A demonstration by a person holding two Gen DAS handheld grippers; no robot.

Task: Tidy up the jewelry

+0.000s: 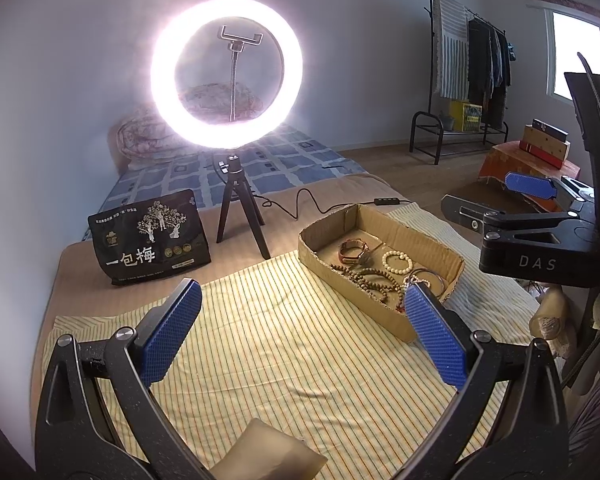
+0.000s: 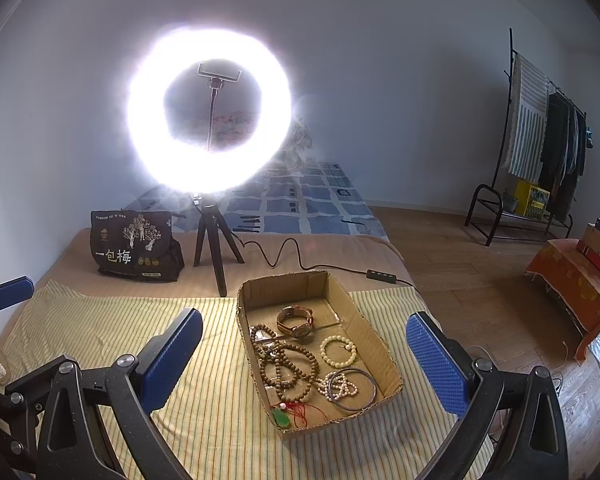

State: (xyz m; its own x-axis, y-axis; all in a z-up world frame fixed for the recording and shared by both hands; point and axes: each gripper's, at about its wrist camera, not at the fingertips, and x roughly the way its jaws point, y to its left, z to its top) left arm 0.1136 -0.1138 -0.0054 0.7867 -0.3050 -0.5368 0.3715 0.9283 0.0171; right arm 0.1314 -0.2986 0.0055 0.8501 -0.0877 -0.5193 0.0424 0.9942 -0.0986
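A shallow cardboard tray (image 2: pixel 384 350) lies on a striped yellow cloth (image 2: pixel 204 432). In it lie a watch (image 2: pixel 296 322), brown bead strings (image 2: pixel 288 366), a white bead bracelet (image 2: pixel 339 351), a metal bangle (image 2: pixel 352 390) and a green pendant on red cord (image 2: pixel 283 416). My right gripper (image 2: pixel 304 356) is open and empty, above the tray's near end. My left gripper (image 1: pixel 302 326) is open and empty over the cloth, left of the tray (image 1: pixel 396 322). The right gripper's body (image 1: pixel 540 248) shows in the left wrist view.
A lit ring light on a tripod (image 2: pixel 212 240) stands behind the tray, its cable (image 2: pixel 300 258) running right. A black snack bag (image 2: pixel 134 246) leans at the back left. A clothes rack (image 2: pixel 540 160) and an orange-covered stand (image 2: pixel 576 280) are at the right.
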